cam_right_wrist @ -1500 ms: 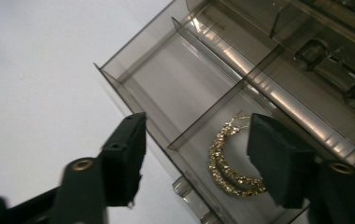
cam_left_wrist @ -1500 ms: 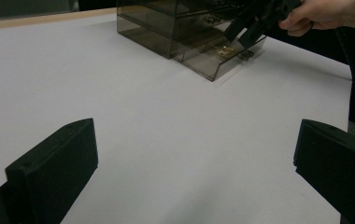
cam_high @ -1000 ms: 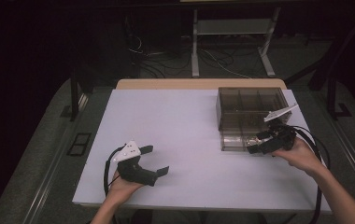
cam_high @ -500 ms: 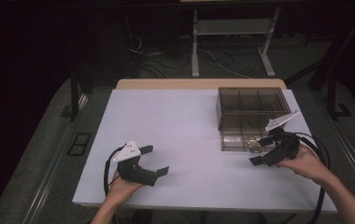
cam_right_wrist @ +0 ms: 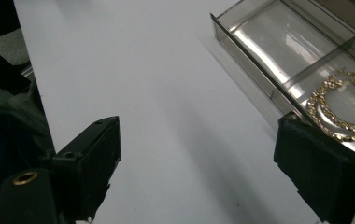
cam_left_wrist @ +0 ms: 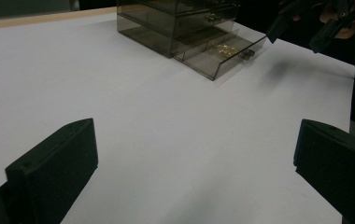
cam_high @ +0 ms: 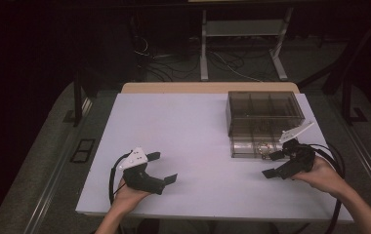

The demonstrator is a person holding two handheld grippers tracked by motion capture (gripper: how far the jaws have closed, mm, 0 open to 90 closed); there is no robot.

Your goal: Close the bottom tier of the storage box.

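Note:
A smoky clear drawer box [cam_high: 264, 114] stands at the table's far right. Its bottom drawer [cam_high: 244, 146] is pulled out, and a gold chain [cam_high: 263, 146] lies in it. My right gripper [cam_high: 270, 165] hovers just in front of the drawer's right end. It is open, its jaws have just been closing a little, and nothing is between them. In the right gripper view the gold chain [cam_right_wrist: 339, 107] lies in the drawer [cam_right_wrist: 269, 42] beside the right jaw. My left gripper [cam_high: 165, 167] rests open at the front left, with bare table between its jaws [cam_left_wrist: 194, 154].
The white table top [cam_high: 198, 126] spreads wide between the two grippers. A metal stand [cam_high: 242, 29] and loose cables [cam_high: 222, 61] are on the dark floor behind the table. A black cable [cam_high: 337, 165] loops from the right gripper near the table's right edge.
The right gripper has drawn back from the drawer front toward the near edge. The left gripper and hand have stayed put.

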